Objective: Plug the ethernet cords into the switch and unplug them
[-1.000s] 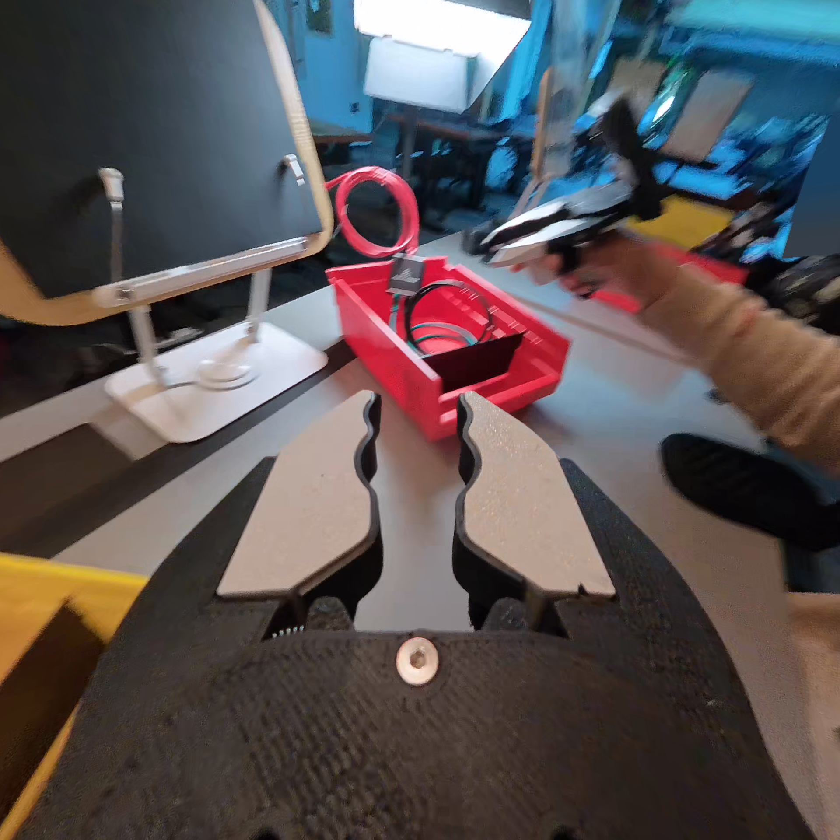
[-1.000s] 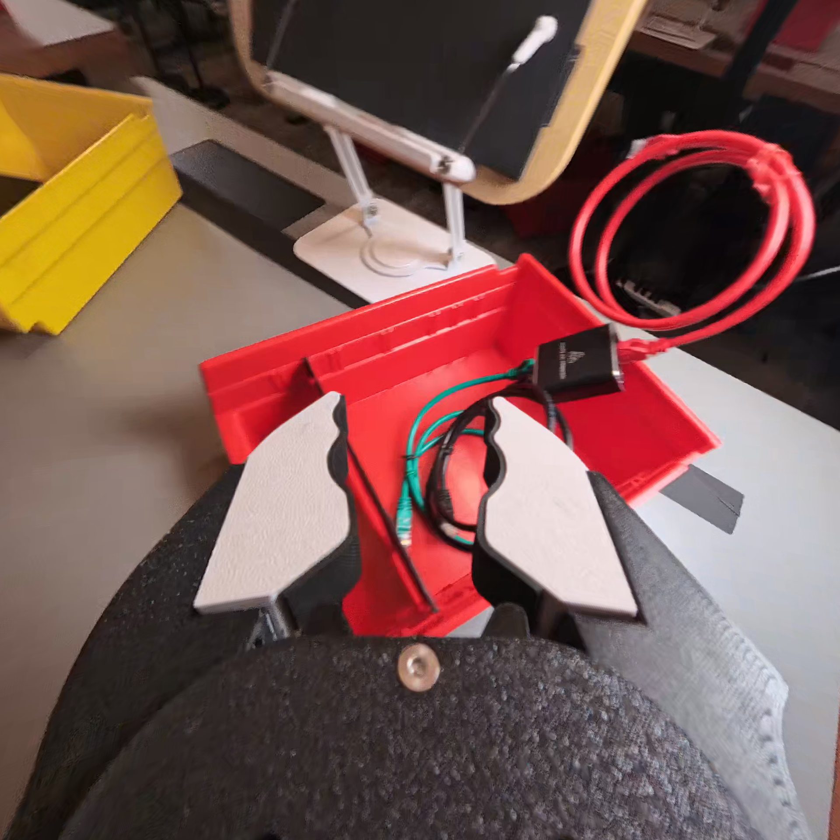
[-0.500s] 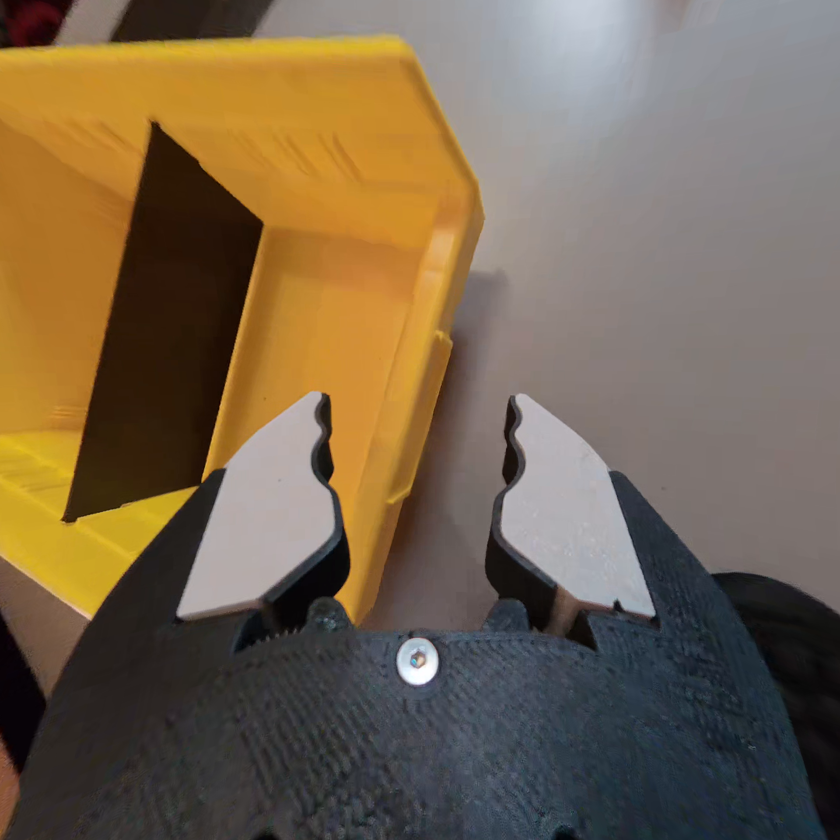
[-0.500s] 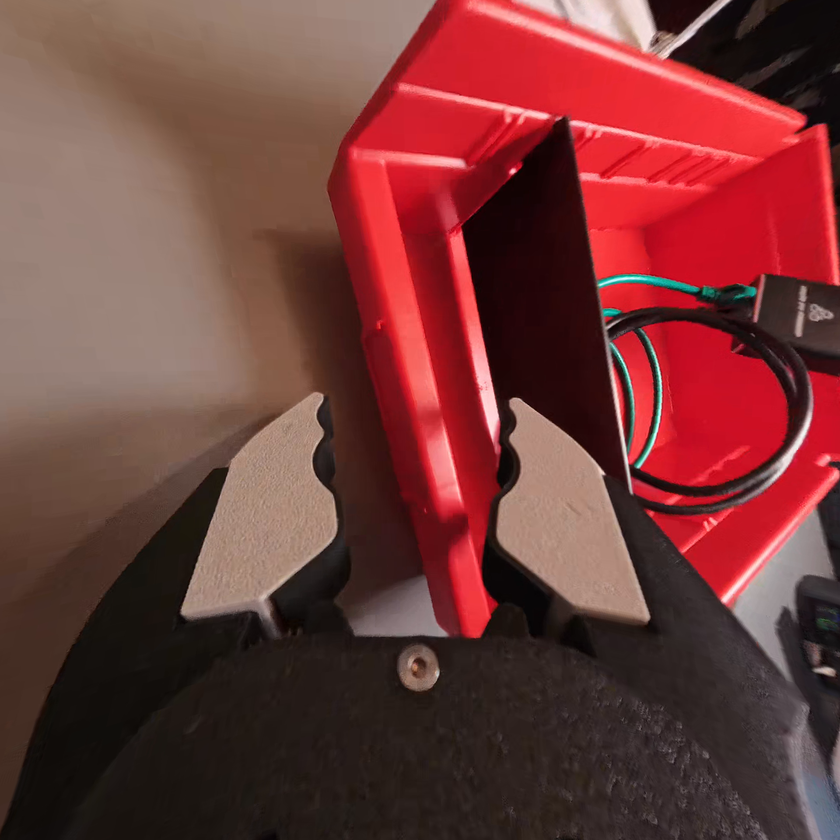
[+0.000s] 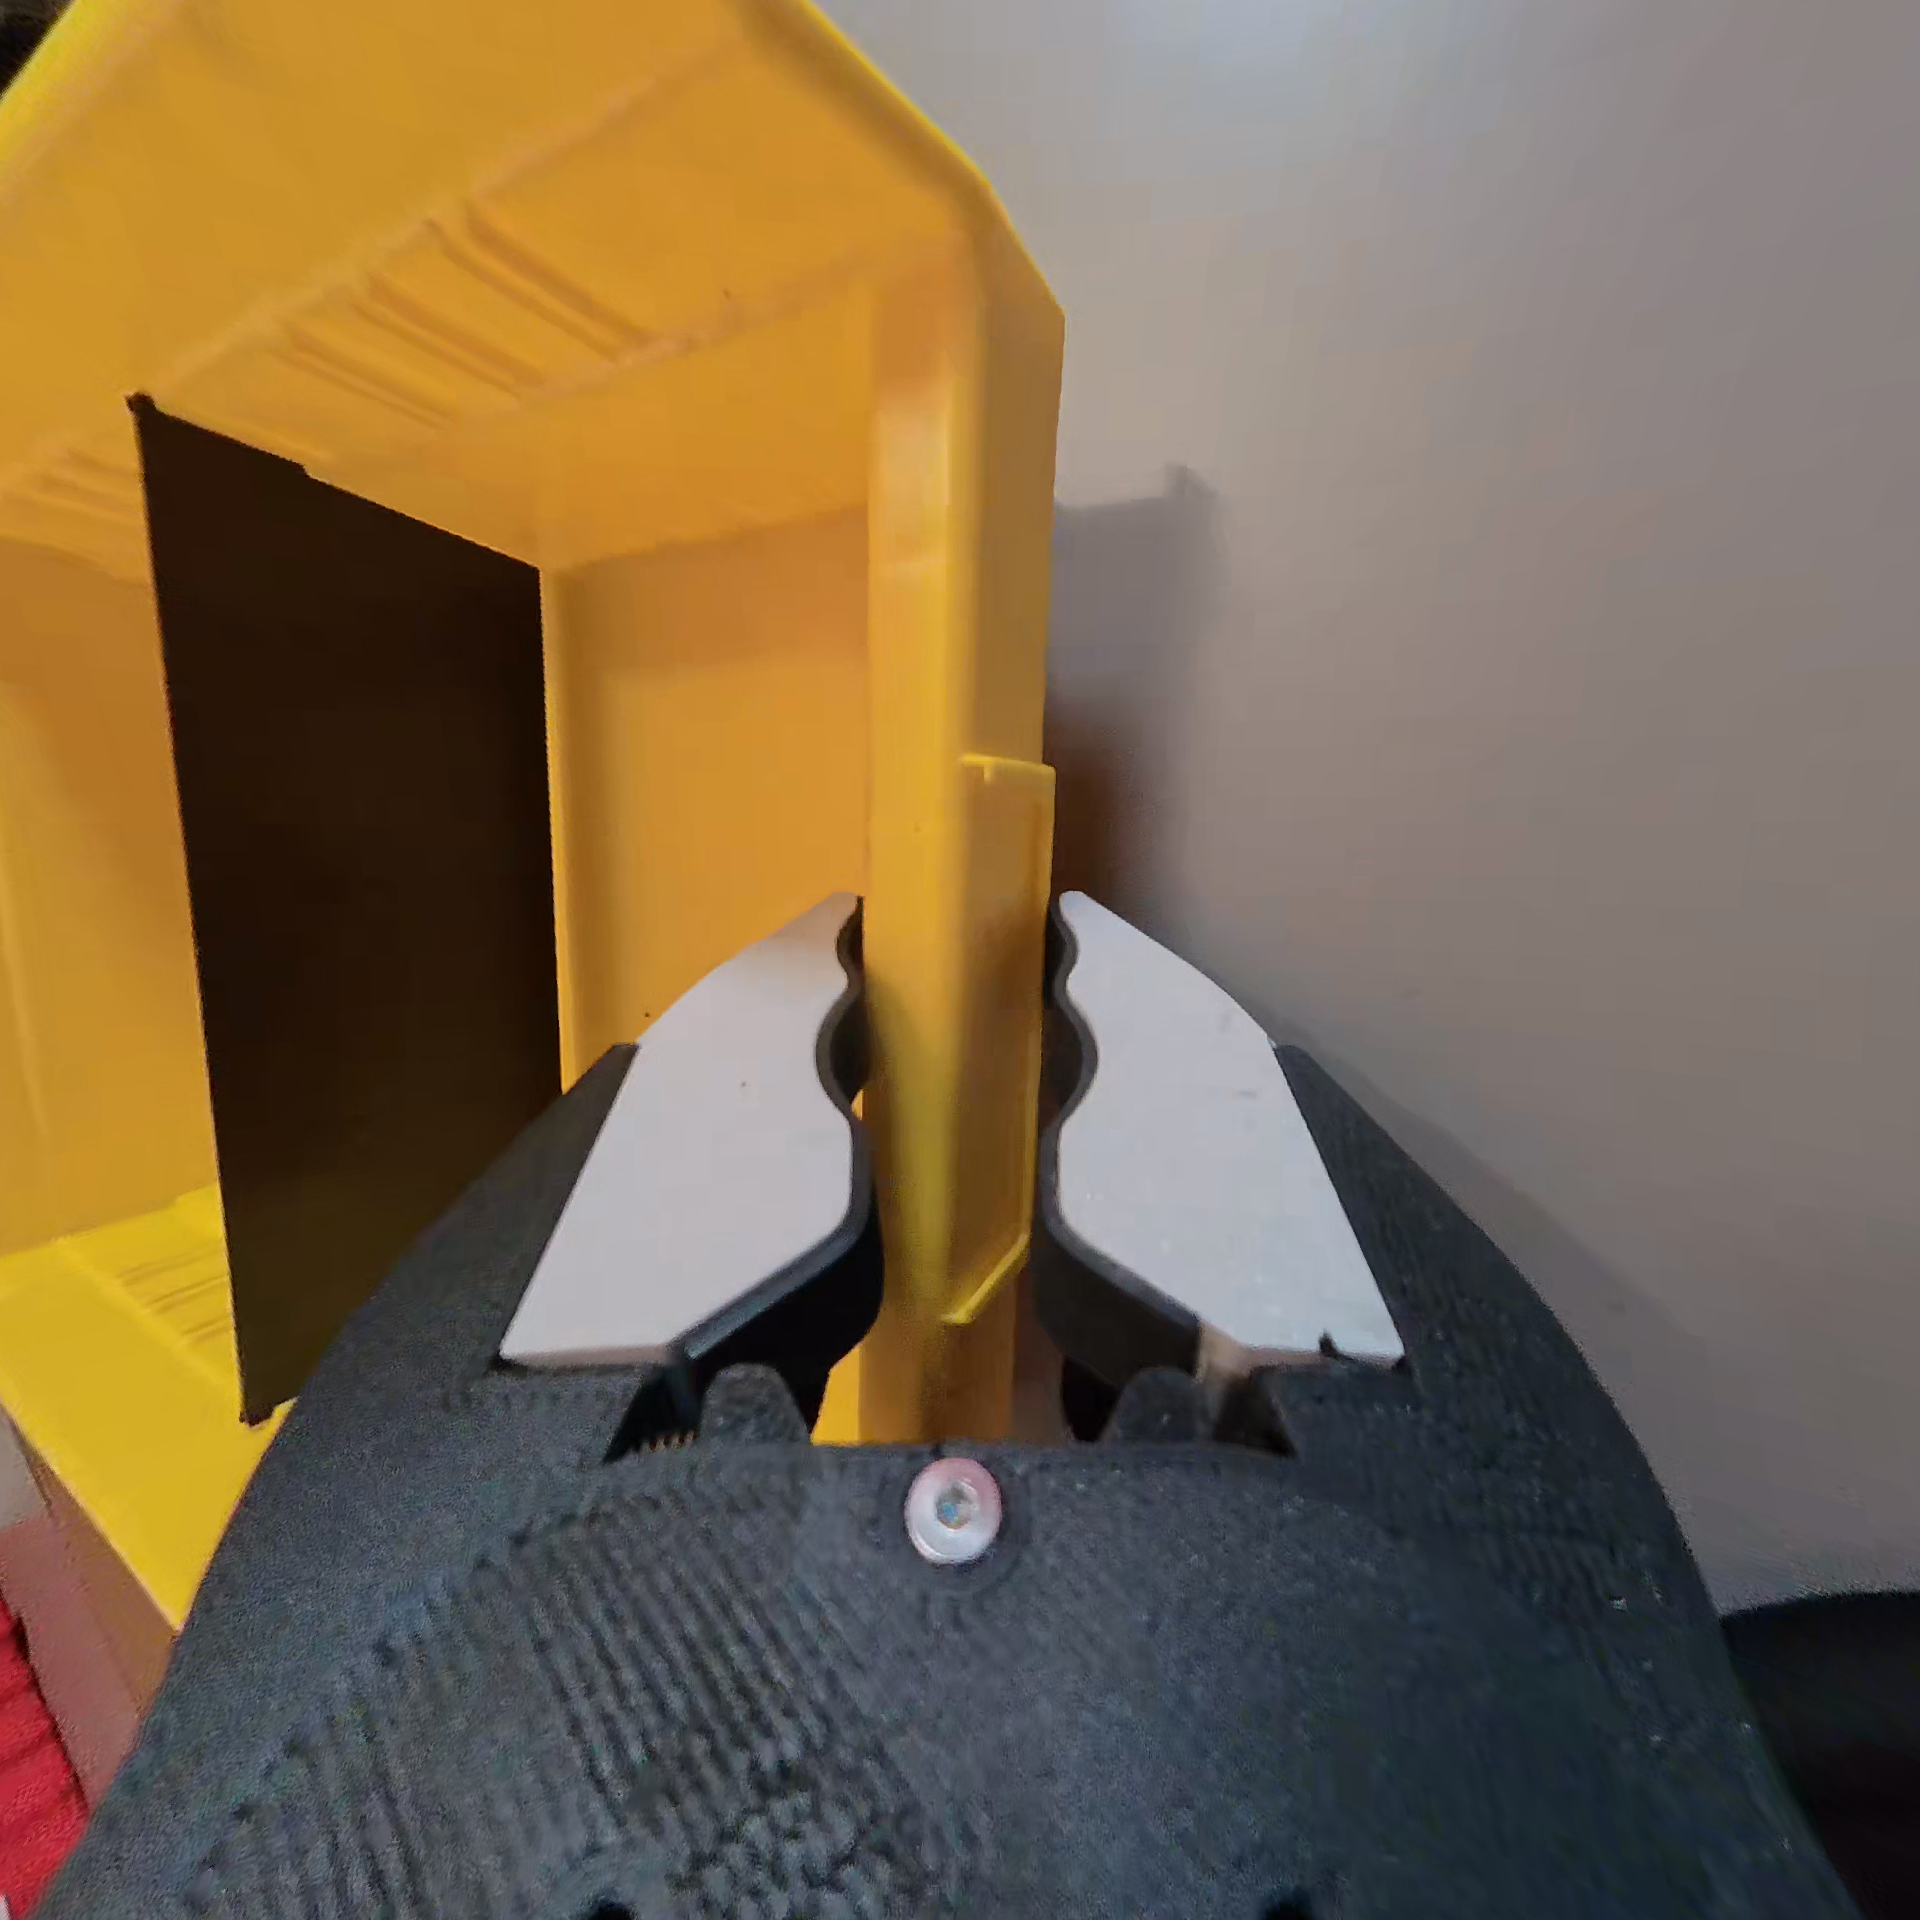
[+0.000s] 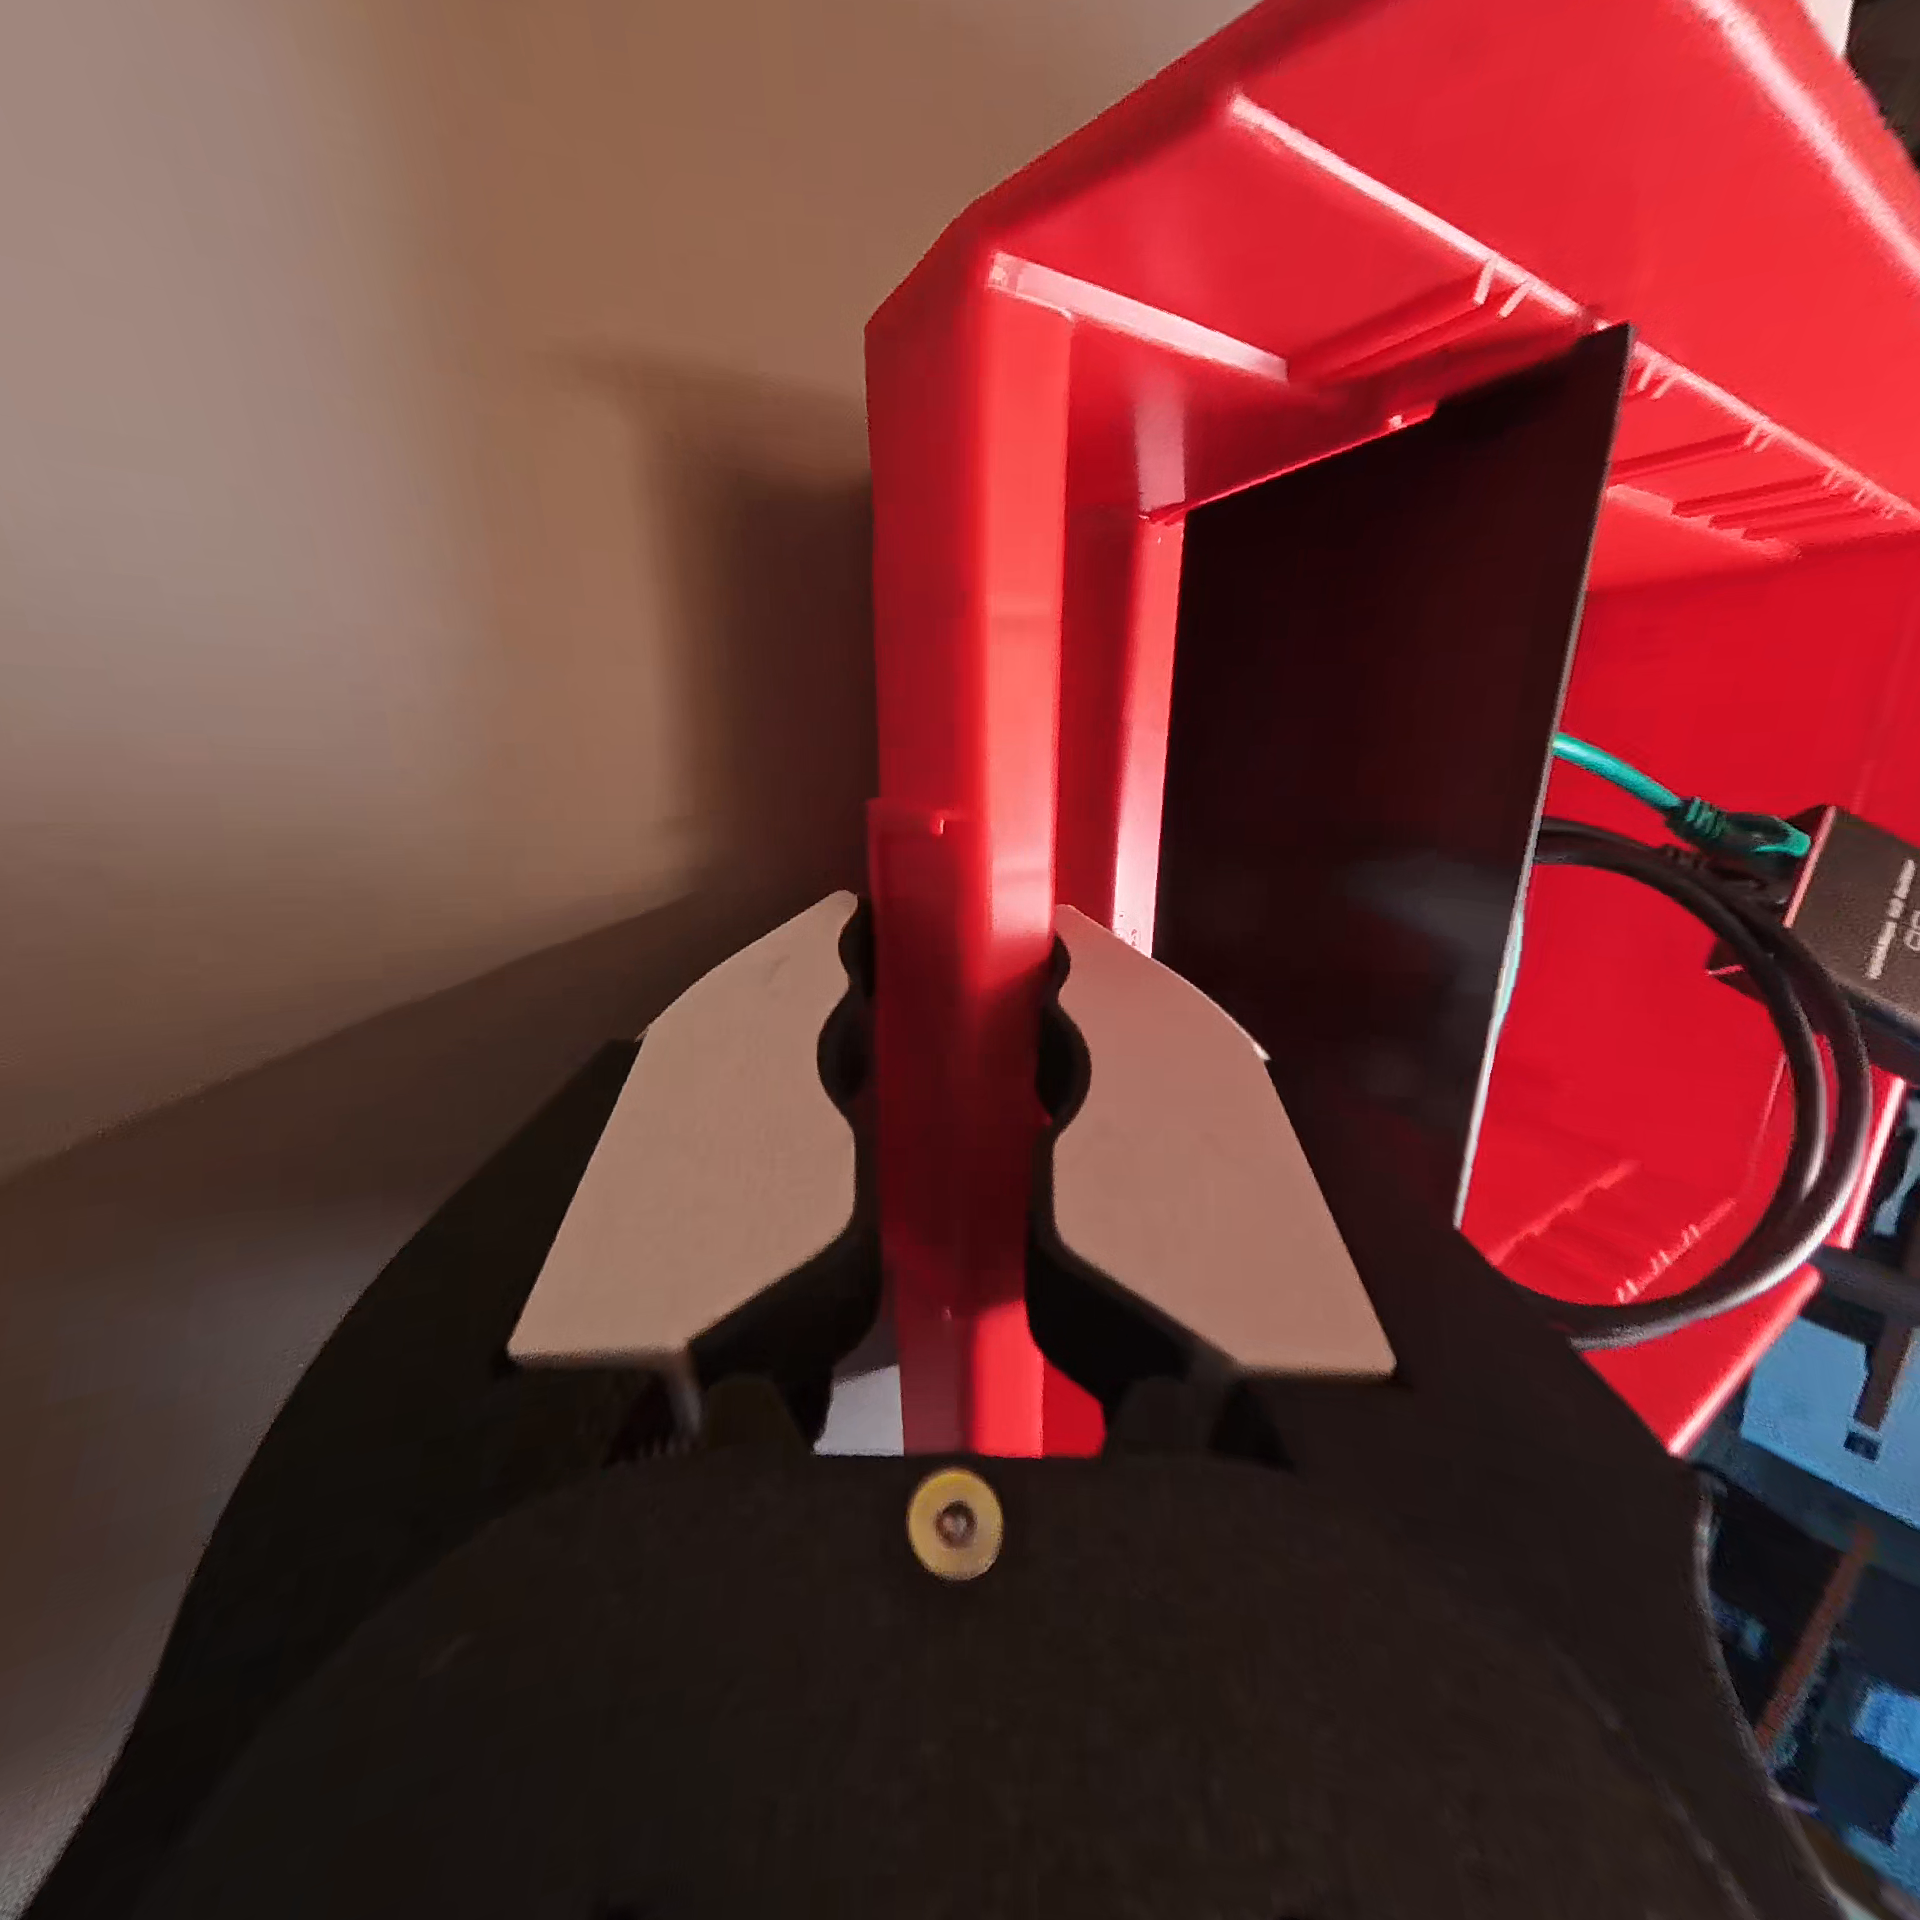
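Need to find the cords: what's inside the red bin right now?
Inside the red bin: a black divider, a green cord, a coiled black cord and a black switch. The divider hides the part behind it.

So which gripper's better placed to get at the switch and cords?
Right. The right gripper is clamped on the red bin's wall, with the switch and cords inside that bin. The left gripper grips the yellow bin; no cords show there.

Before, both grippers sit open above the bins. Now the left gripper pinches the yellow bin wall, and the right gripper pinches the red bin wall.
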A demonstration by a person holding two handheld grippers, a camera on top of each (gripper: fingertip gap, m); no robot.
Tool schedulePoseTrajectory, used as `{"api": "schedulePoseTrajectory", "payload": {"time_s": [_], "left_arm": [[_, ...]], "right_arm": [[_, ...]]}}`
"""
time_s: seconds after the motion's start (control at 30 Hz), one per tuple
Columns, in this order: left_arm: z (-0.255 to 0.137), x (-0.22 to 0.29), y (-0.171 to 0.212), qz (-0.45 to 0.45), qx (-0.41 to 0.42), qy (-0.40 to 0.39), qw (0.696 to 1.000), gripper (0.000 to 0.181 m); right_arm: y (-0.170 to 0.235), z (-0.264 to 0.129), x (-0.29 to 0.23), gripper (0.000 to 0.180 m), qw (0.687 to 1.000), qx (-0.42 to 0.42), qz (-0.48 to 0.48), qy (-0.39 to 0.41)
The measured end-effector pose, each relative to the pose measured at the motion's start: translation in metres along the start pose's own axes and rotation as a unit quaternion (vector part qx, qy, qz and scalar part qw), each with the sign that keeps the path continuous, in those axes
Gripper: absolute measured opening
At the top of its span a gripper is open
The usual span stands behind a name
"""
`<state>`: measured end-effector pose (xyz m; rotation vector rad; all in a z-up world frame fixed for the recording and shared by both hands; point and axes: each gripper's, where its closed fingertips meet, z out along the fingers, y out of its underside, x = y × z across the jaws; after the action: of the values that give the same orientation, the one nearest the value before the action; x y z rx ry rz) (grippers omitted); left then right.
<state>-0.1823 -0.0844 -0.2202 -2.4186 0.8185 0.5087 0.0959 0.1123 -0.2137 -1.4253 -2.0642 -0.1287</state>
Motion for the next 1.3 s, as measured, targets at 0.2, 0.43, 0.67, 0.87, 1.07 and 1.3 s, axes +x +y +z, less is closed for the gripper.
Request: {"api": "schedulePoseTrajectory", "payload": {"time_s": [0.2,0.43,0.67,0.87,1.07,1.3], "left_arm": [[-0.003,0.044,-0.057,0.085,0.059,0.029,0.994,0.031],[0.011,0.051,-0.106,0.142,0.128,0.023,0.981,0.037],[-0.029,0.034,-0.121,-0.094,0.232,0.047,0.967,0.047],[-0.071,0.098,-0.184,-0.283,0.335,0.189,0.879,0.056],[-0.046,0.117,-0.244,-0.338,0.350,0.142,0.862,0.065],[-0.021,0.120,-0.269,-0.371,0.327,0.136,0.858,0.062]], "right_arm": [[0.008,-0.035,-0.046,0.030,0.998,0.037,-0.047,0.007],[-0.006,-0.080,-0.090,0.034,0.992,0.126,0.002,0.032],[0.039,-0.178,-0.059,0.030,0.894,0.293,0.306,0.146],[0.096,-0.128,-0.029,0.070,0.831,0.259,0.477,0.119],[0.078,-0.103,-0.025,0.065,0.823,0.244,0.506,0.085],[0.091,-0.101,-0.005,0.036,0.787,0.248,0.551,0.124]]}}
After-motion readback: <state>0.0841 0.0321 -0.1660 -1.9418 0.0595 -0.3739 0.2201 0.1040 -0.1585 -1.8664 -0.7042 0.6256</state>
